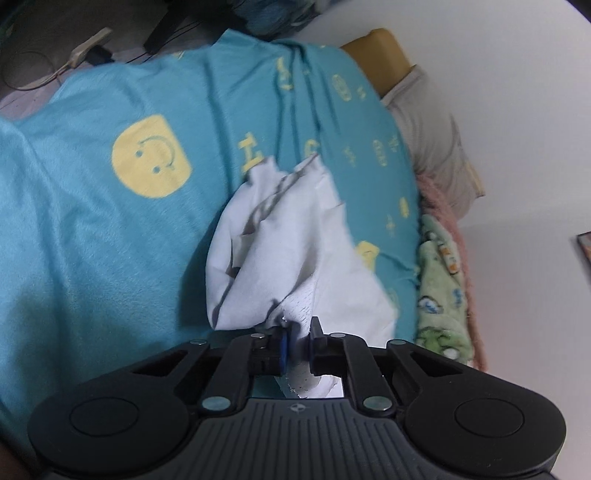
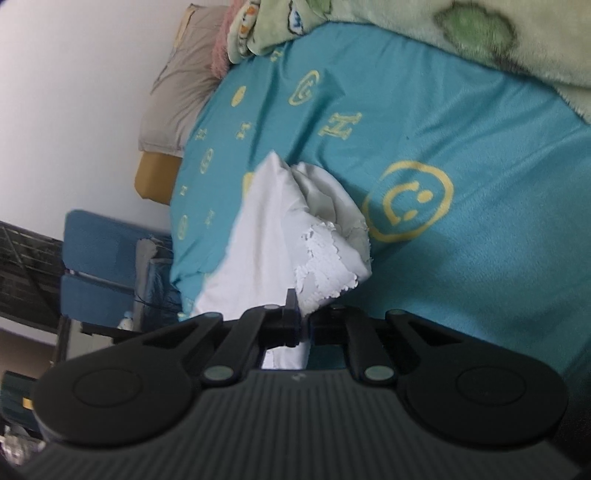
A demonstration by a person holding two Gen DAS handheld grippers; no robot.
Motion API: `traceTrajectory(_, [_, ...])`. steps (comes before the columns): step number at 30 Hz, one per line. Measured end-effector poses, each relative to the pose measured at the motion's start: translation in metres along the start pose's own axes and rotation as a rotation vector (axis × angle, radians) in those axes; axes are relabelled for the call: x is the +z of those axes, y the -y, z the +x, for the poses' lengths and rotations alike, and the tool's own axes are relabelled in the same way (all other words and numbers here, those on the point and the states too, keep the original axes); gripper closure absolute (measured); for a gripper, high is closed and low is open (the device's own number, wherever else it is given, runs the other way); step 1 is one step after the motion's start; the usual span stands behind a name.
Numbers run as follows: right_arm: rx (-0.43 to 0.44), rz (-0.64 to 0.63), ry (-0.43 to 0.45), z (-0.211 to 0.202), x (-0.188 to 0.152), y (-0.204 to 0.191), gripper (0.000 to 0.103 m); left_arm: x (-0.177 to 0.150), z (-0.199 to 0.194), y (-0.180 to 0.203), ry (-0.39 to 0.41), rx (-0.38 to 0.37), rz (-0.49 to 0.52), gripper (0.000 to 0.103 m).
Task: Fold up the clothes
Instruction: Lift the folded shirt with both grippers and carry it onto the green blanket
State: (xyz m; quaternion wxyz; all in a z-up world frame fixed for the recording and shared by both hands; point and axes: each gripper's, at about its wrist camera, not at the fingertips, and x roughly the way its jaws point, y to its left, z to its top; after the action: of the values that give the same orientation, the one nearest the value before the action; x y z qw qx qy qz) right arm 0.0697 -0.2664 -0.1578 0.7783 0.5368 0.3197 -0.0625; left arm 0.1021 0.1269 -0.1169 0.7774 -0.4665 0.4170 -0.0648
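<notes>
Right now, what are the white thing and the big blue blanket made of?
The white garment looks like thin woven cotton, matte: it creases sharply, and a white print on it is cracking and flaking. The teal blanket looks like soft fleece or plush, with a fuzzy nap and faint sheen. Both are guesses from looks.

A bed is being covered by a teal blanket (image 1: 110, 229) printed with yellow smiley faces and letters, filling most of both views. A plain white wall (image 1: 517, 110) is being shown at the right of the left wrist view. A grey pillow (image 1: 432, 136) and a green fleece blanket (image 2: 424, 33) are being kept at the bed's edge. A blue chair (image 2: 99, 266) is being seen at the lower left of the right wrist view. A power strip (image 1: 90, 46) is lying on the floor, upper left.
</notes>
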Motion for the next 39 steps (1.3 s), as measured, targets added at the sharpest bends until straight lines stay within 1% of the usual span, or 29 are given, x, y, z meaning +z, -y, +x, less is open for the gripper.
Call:
traceTrajectory(5, [0.075,-0.007,0.021,-0.049,0.003,-0.019,0.096,0.002,-0.043,0.042,0.000,-0.097,0.042,0.094])
traceTrajectory(9, [0.143,0.018,0.015,-0.075,0.023,-0.025,0.096,0.001,-0.060,0.080,-0.043,-0.140,0.086,0.094])
traceTrajectory(12, [0.180,0.030,0.021,-0.091,0.045,-0.029,0.096,-0.004,-0.053,0.116,-0.079,-0.150,0.137,0.094])
traceTrajectory(16, [0.196,0.025,0.067,-0.105,0.090,-0.032,0.096,-0.016,-0.020,0.178,-0.137,-0.160,0.222,0.094])
traceTrajectory(20, [0.169,-0.027,0.181,-0.121,0.158,-0.045,0.096,-0.040,0.033,0.259,-0.178,-0.198,0.338,0.094])
traceTrajectory(22, [0.143,-0.061,0.264,-0.133,0.199,-0.058,0.096,-0.054,0.066,0.302,-0.211,-0.242,0.363,0.094])
traceTrajectory(24, [0.117,-0.121,0.363,-0.153,0.244,-0.071,0.096,-0.069,0.100,0.346,-0.247,-0.316,0.365,0.094])
traceTrajectory(26, [0.122,-0.151,0.471,-0.178,0.285,-0.082,0.096,-0.087,0.130,0.386,-0.278,-0.405,0.361,0.094])
traceTrajectory(27, [0.125,-0.184,0.528,-0.191,0.301,-0.089,0.096,-0.096,0.144,0.404,-0.281,-0.449,0.373,0.094])
traceTrajectory(29, [0.139,-0.249,0.637,-0.215,0.322,-0.095,0.096,-0.117,0.169,0.437,-0.286,-0.529,0.398,0.094])
traceTrajectory(30, [0.142,-0.288,0.687,-0.225,0.330,-0.097,0.096,-0.130,0.178,0.448,-0.286,-0.557,0.415,0.094])
traceTrajectory(31, [0.111,-0.332,0.725,-0.231,0.332,-0.094,0.096,-0.143,0.188,0.456,-0.291,-0.579,0.433,0.093])
traceTrajectory(32, [0.081,-0.371,0.759,-0.236,0.334,-0.091,0.096,-0.158,0.198,0.460,-0.299,-0.585,0.461,0.093])
traceTrajectory(34, [0.028,-0.369,0.755,-0.235,0.332,-0.065,0.096,-0.186,0.217,0.448,-0.301,-0.547,0.556,0.092])
traceTrajectory(36, [-0.052,-0.342,0.689,-0.223,0.328,-0.030,0.096,-0.212,0.239,0.422,-0.326,-0.482,0.644,0.092])
traceTrajectory(38, [-0.157,-0.294,0.585,-0.203,0.317,0.010,0.096,-0.231,0.260,0.386,-0.378,-0.399,0.708,0.092])
traceTrajectory(39, [-0.197,-0.245,0.518,-0.192,0.313,0.031,0.096,-0.238,0.270,0.368,-0.409,-0.354,0.728,0.092])
